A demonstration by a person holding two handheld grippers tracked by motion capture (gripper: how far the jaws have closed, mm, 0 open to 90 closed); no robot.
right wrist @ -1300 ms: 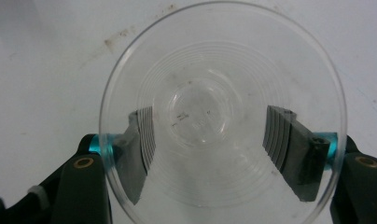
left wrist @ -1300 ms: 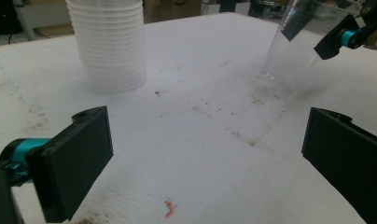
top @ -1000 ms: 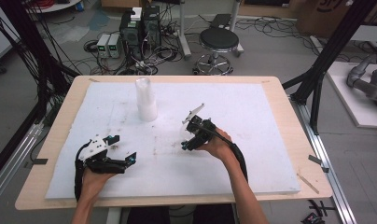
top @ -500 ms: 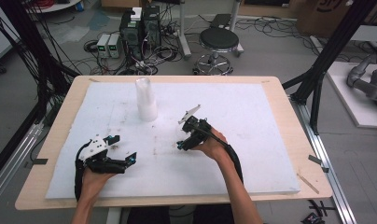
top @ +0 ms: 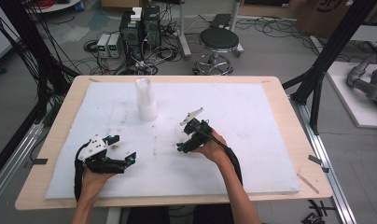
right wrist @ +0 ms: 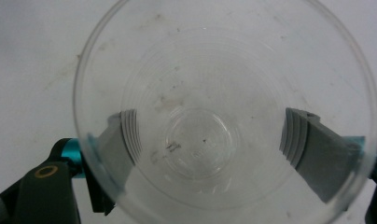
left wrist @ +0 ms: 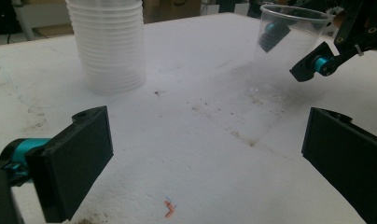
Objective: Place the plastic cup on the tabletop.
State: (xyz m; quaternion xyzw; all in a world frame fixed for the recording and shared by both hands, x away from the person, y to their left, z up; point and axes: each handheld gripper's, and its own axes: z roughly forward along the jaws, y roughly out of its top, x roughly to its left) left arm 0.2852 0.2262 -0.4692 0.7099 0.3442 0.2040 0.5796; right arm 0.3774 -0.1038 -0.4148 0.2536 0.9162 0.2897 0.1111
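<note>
Between the right tongs [right wrist: 214, 154], whose jaws have just been opening, stands a clear cup [right wrist: 224, 116]; left tongs [left wrist: 200, 154] gape wide.

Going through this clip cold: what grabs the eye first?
The single clear plastic cup stands upright on the white foam board right of centre, and the right gripper straddles it, its jaws having just been opening and now apart from the wall. Farther back stands the tall stack of clear cups. The left gripper rests open at the near left.
</note>
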